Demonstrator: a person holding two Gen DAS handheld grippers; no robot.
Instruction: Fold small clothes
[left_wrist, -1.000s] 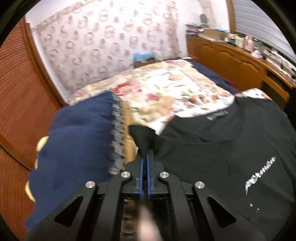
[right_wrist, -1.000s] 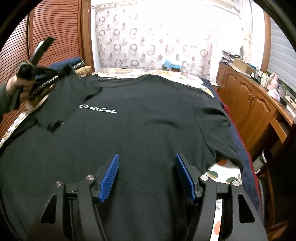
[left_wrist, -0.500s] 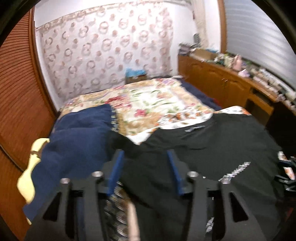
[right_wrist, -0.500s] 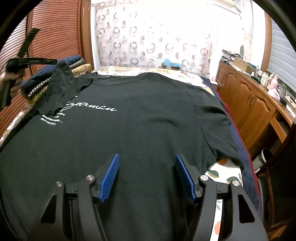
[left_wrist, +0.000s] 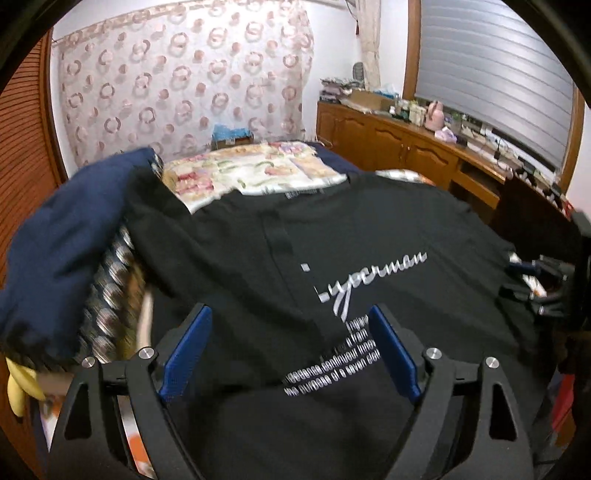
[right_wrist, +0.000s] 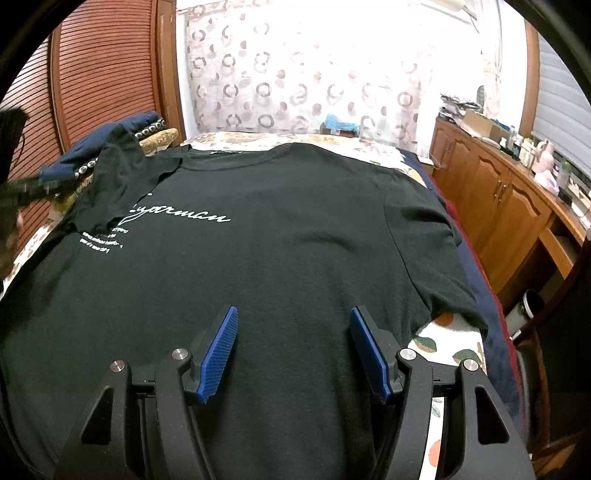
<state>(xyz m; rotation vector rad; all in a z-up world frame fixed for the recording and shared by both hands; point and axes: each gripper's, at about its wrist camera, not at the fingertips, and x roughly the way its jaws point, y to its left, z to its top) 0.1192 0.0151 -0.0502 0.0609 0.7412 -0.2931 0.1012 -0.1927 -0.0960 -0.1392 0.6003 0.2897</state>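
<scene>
Lying spread face-up on the bed (right_wrist: 436, 334): black shirt (right_wrist: 280, 258), left sleeve (right_wrist: 122, 177) folded inward. Left gripper (left_wrist: 290, 352) just opening wide, gripping nothing. Right gripper (right_wrist: 293, 350) hovering half-open, empty, over the hem.

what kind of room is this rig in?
Most likely a home bedroom: the black T-shirt lies spread on a bed with a floral cover, a patterned curtain hangs behind it, and cluttered wooden cabinets run along the side.
</scene>
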